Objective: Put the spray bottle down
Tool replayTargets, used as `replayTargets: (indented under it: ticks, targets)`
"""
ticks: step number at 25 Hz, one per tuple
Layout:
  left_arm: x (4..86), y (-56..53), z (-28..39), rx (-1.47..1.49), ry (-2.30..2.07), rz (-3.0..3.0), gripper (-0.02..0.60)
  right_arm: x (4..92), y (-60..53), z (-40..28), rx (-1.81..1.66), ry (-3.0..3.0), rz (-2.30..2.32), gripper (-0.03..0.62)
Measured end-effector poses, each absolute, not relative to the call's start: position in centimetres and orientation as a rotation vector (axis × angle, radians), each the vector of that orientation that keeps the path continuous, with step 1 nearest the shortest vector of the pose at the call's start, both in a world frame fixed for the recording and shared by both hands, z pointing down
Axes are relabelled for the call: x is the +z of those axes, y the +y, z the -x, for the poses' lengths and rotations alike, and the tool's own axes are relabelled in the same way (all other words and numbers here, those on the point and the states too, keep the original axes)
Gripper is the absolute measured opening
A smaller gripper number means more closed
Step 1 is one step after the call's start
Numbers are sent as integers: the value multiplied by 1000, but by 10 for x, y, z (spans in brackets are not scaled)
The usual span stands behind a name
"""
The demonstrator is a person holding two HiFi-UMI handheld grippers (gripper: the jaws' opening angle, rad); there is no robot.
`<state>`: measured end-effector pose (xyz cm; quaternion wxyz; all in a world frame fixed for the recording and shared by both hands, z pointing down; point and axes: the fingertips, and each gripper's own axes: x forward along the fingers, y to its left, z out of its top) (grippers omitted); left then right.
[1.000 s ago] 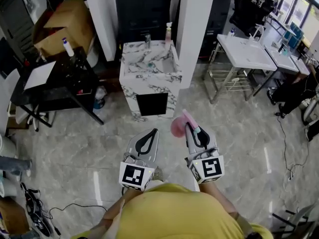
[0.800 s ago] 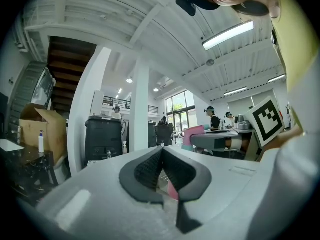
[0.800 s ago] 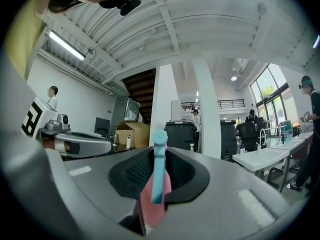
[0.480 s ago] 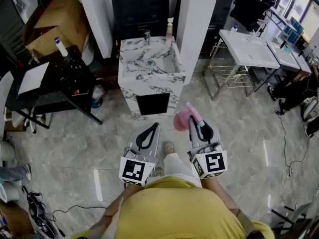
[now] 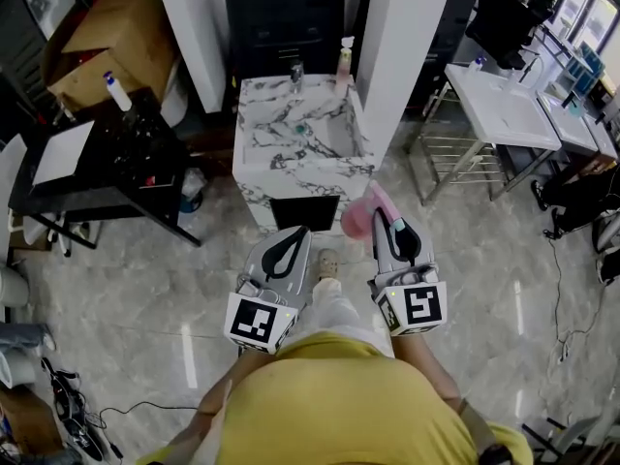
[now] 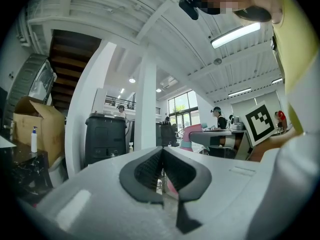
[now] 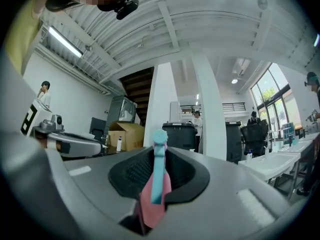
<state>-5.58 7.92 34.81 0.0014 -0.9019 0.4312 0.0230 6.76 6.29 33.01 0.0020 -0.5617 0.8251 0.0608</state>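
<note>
The pink spray bottle (image 5: 359,219) with a teal nozzle is held level in my right gripper (image 5: 392,229), above the floor just in front of the marble sink cabinet (image 5: 260,155). In the right gripper view the bottle's pink head and teal nozzle (image 7: 156,176) stick up between the dark pads, and my right gripper (image 7: 159,156) is shut on them. My left gripper (image 5: 294,236) is beside it, a little to the left. Its jaws (image 6: 162,156) meet with nothing between them. The bottle's pink body (image 6: 192,132) shows to the right in the left gripper view.
The cabinet carries a basin, a tap (image 5: 296,73) and a soap bottle (image 5: 345,56) at its back. A white pillar (image 5: 402,46) rises beside it. A black table (image 5: 97,177) and cardboard box (image 5: 102,37) stand at the left, white tables (image 5: 509,109) at the right.
Both grippers have moved forward toward the marble cabinet, which now lies closer beneath them. The bottle stays in the right gripper; the left stays shut.
</note>
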Motion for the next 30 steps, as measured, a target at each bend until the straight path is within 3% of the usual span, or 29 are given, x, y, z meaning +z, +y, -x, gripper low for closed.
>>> replayTargets:
  ticks: [18,30]
  targets:
    - [338,-210,21,65,1441,2782,2,327,-238,-87,159,2706,1609,63]
    - [359,-287,28,17,1487,2788,2,352,-325,-84,167,2766,1563,63]
